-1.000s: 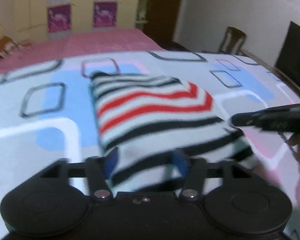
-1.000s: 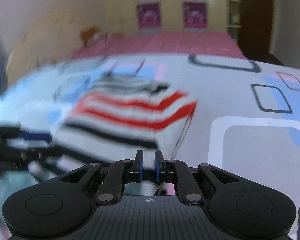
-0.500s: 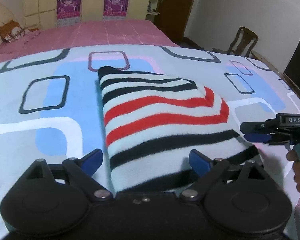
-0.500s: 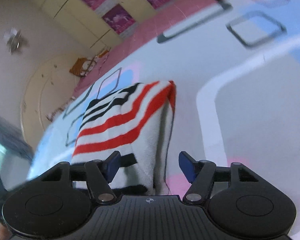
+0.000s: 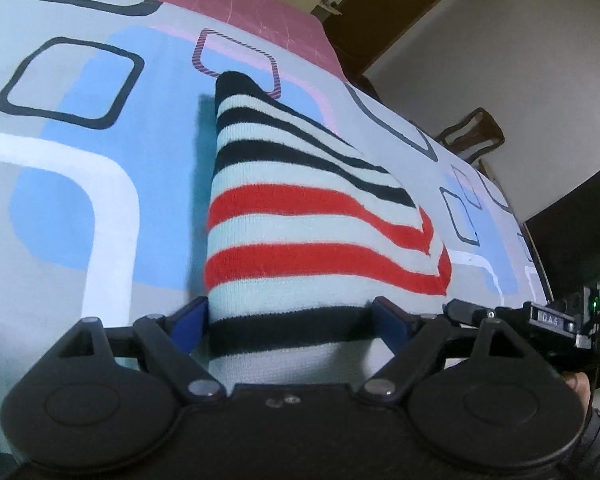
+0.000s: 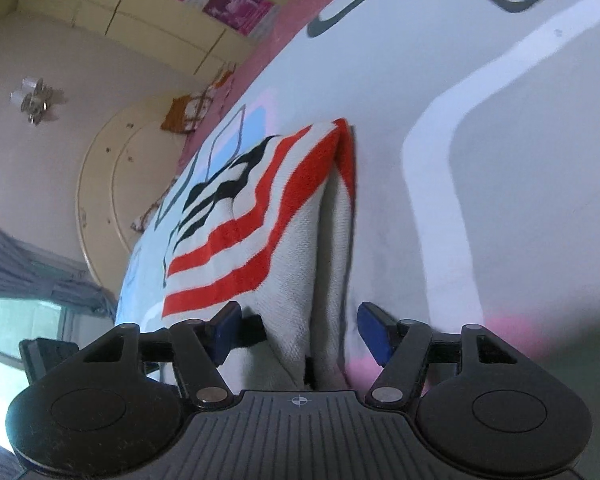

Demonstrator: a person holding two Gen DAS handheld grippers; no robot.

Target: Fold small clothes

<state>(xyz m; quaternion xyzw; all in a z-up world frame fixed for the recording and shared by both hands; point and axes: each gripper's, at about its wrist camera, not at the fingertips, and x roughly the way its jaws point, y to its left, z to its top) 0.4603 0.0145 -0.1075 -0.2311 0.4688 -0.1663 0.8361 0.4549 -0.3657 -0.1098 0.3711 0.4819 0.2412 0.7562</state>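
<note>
the folded striped sweater (image 5: 300,216) lies on the patterned bedsheet (image 5: 100,184), filling the centre of the left wrist view from the upper middle down to the lower edge. its bands run black, then red, then black again toward the bottom of the frame, on a pale mint ground.

the left gripper (image 5: 294,320) sits at the bottom centre of that view with its blue pads spread wide. the jaws are closing a little at this moment, and the near black-banded edge of the sweater lies between them (the left pad just beside the fold's edge, the right pad at the other side), but they do not look pressed into the cloth.

in the right wrist view the sweater (image 6: 260,220) stands in the middle of the frame, tilted, with its layered side edge facing the camera. the right gripper (image 6: 300,326) at the bottom centre has its pads moderately apart, either side of that layered edge, with gaps visible to the cloth. in the left wrist view the right gripper (image 5: 464,312) shows at the lower right, beside the sweater's corner.
</note>
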